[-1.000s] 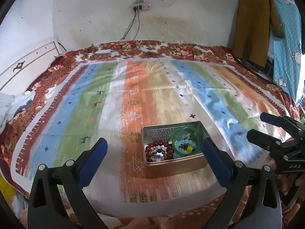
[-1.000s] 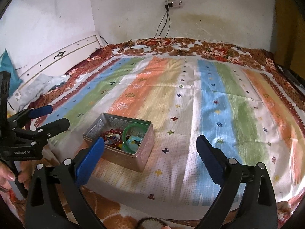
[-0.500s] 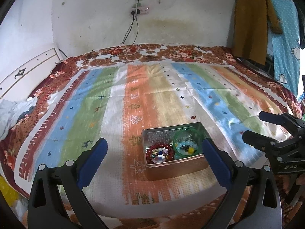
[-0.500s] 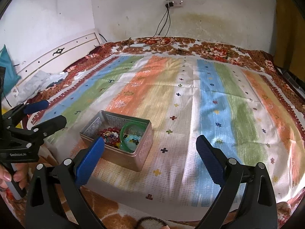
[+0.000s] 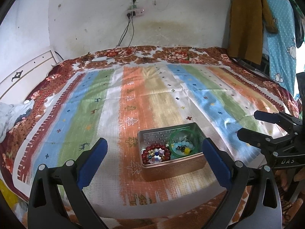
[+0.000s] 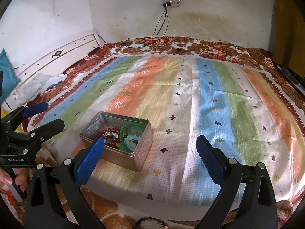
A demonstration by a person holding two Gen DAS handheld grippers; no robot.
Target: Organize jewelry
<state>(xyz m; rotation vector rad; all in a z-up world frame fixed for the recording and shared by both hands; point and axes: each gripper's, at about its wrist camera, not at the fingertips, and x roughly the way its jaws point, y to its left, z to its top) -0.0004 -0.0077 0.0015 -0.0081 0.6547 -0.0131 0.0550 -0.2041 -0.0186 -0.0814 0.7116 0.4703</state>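
Observation:
An open metal tin (image 5: 172, 168) stands on the striped cloth near the bed's front edge; it also shows in the right wrist view (image 6: 141, 157). Inside lie a red bead bracelet (image 5: 147, 151), a green bangle (image 5: 171, 137) and a pale blue bead bracelet (image 5: 181, 144). My left gripper (image 5: 154, 152) is open and empty, just in front of the tin. My right gripper (image 6: 150, 150) is open and empty, to the right of the tin; it appears in the left wrist view (image 5: 247, 125).
A striped cloth (image 5: 152, 99) covers a floral blanket (image 5: 171, 54) on the bed. A white headboard (image 5: 24, 76) is at the left, crumpled clothes (image 5: 11, 112) beside it. Clothes hang at the right (image 5: 247, 22). A power strip with cables (image 5: 134, 12) is on the wall.
Both grippers have tilted and shifted slightly, so the tin sits a little lower and closer in both views. Both stay open and empty.

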